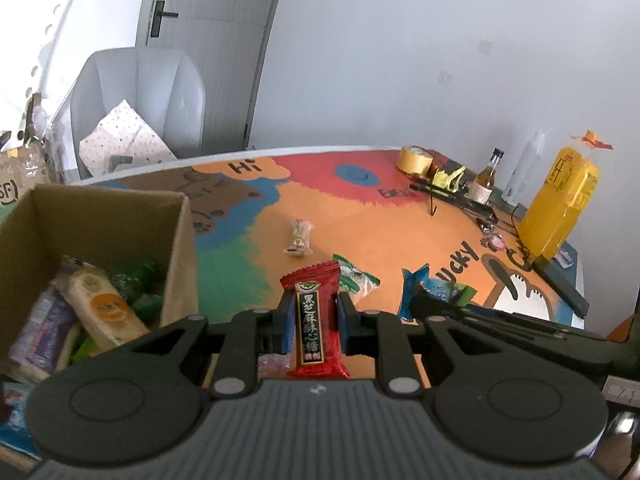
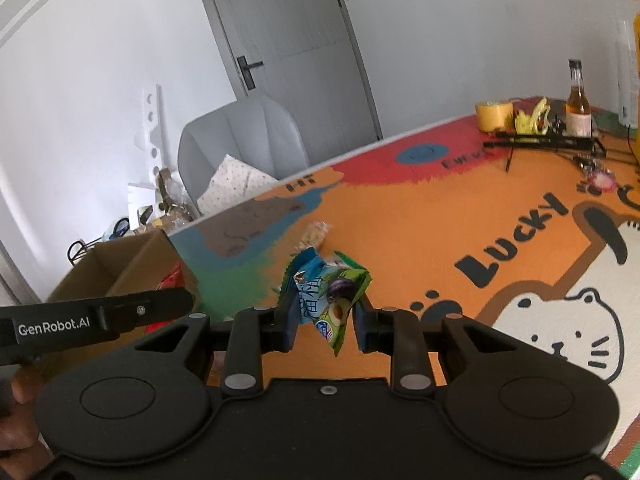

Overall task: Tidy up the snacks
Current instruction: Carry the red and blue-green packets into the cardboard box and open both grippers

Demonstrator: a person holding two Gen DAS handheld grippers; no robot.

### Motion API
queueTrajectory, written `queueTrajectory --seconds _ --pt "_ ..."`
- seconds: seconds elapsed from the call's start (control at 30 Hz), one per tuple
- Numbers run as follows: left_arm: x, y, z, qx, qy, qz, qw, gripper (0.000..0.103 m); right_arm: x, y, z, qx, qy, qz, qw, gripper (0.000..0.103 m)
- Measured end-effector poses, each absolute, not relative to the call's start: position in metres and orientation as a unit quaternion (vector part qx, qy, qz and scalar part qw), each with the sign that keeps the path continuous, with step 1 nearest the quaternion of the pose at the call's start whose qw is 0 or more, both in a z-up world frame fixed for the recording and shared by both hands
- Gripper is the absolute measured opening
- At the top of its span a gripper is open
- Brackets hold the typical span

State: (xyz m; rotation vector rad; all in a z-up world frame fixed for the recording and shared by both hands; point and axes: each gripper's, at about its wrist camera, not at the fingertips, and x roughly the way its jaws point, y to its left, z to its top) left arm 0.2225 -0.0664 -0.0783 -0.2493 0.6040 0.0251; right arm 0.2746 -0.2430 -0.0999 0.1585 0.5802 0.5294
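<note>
Holding a red snack bar [image 1: 318, 316] lengthwise in my left gripper [image 1: 313, 316] keeps it aligned for the cardboard box [image 1: 176, 248] at the counter's left edge. My right gripper [image 2: 326, 314] pinches a blue-green snack packet [image 2: 328, 296], lifted clear, probably next for boxing.

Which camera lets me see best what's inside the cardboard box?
The left wrist view. It looks down into the cardboard box, so you can see the snack packets piled inside. In the right wrist view the box is farther off and partly hidden behind the left gripper's arm; only its rim and a bit of red show.
</note>
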Motion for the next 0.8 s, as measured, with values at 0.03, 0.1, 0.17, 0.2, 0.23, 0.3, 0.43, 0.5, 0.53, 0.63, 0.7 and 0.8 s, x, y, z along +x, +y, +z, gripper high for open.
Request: queueTrajectory --seconds 0.03,0.1,0.17,0.2,0.23,0.3,0.43,0.5,0.53,0.63,0.7,0.8 --pt "0.220 -0.065 -0.075 -0.122 0.293 0.013 0.948 0.020 0.273 -0.241 -0.098 0.076 0.280 0.259 0.921 0.026" --pt "0.215 -0.062 -0.070 -0.120 0.286 0.015 0.950 0.020 0.269 -0.237 -0.093 0.074 0.274 0.263 0.922 0.026" --pt "0.211 -0.059 -0.066 -0.120 0.281 0.017 0.952 0.020 0.267 -0.233 -0.089 0.071 0.271 0.266 0.923 0.026" --pt "0.209 -0.057 -0.064 -0.120 0.279 0.019 0.953 0.020 0.266 -0.231 -0.087 0.070 0.269 0.268 0.923 0.026" --pt "0.207 -0.055 -0.062 -0.121 0.277 0.020 0.953 0.020 0.264 -0.229 -0.086 0.069 0.267 0.270 0.923 0.026" --pt "0.202 -0.050 -0.058 -0.122 0.272 0.024 0.954 0.020 0.262 -0.225 -0.082 0.066 0.263 0.273 0.923 0.026" --pt "0.195 -0.041 -0.054 -0.125 0.265 0.031 0.955 0.020 0.258 -0.217 -0.075 0.060 0.255 0.279 0.924 0.026" --pt "0.191 -0.035 -0.052 -0.127 0.262 0.034 0.956 0.020 0.255 -0.212 -0.072 0.057 0.251 0.283 0.924 0.026" --pt "0.189 -0.033 -0.051 -0.128 0.260 0.035 0.956 0.020 0.254 -0.210 -0.071 0.056 0.250 0.284 0.924 0.026" --pt "0.183 -0.025 -0.049 -0.132 0.256 0.040 0.957 0.020 0.251 -0.202 -0.068 0.052 0.246 0.290 0.924 0.026" --pt "0.179 -0.020 -0.048 -0.134 0.253 0.044 0.957 0.020 0.249 -0.197 -0.065 0.049 0.243 0.294 0.923 0.026" --pt "0.175 -0.011 -0.047 -0.139 0.252 0.052 0.956 0.020 0.245 -0.190 -0.063 0.043 0.239 0.299 0.923 0.026"
